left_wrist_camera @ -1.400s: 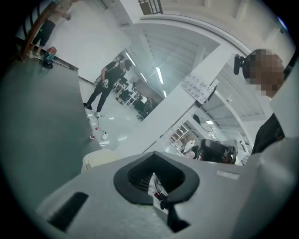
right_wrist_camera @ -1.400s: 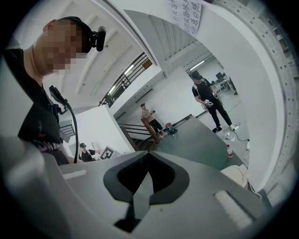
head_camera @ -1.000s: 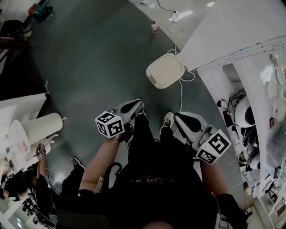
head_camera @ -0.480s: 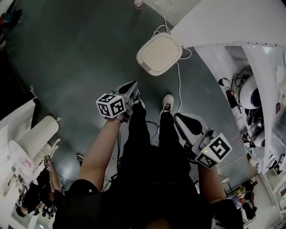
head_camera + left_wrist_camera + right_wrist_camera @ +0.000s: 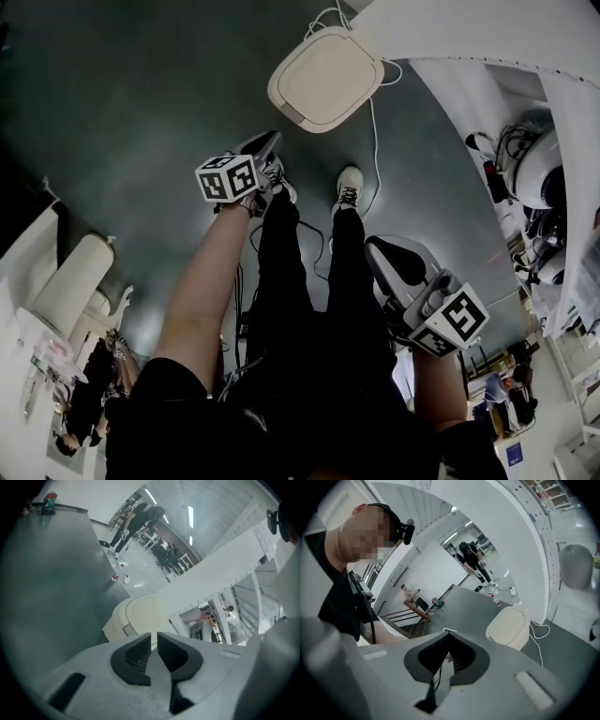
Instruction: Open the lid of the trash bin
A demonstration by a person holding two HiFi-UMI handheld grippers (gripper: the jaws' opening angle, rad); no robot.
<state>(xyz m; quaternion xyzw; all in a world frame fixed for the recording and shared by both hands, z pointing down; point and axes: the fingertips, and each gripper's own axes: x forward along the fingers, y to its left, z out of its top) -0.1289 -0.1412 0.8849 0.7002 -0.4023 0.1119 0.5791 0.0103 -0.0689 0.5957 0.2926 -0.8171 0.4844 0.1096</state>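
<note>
The left tool [image 5: 153, 641] has just been parted slightly, with nothing between; the right tool [image 5: 446, 637] is pressed together. The bin [image 5: 115, 626] could be shoved aside if its lid [image 5: 328, 73] is struck off-centre.

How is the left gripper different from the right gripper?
The left gripper has jaws that have just been opening and stand slightly apart; the right gripper has its jaws shut together. The left gripper reaches farther out toward the trash bin; the right gripper hangs back beside the person's leg. Both are empty.
</note>
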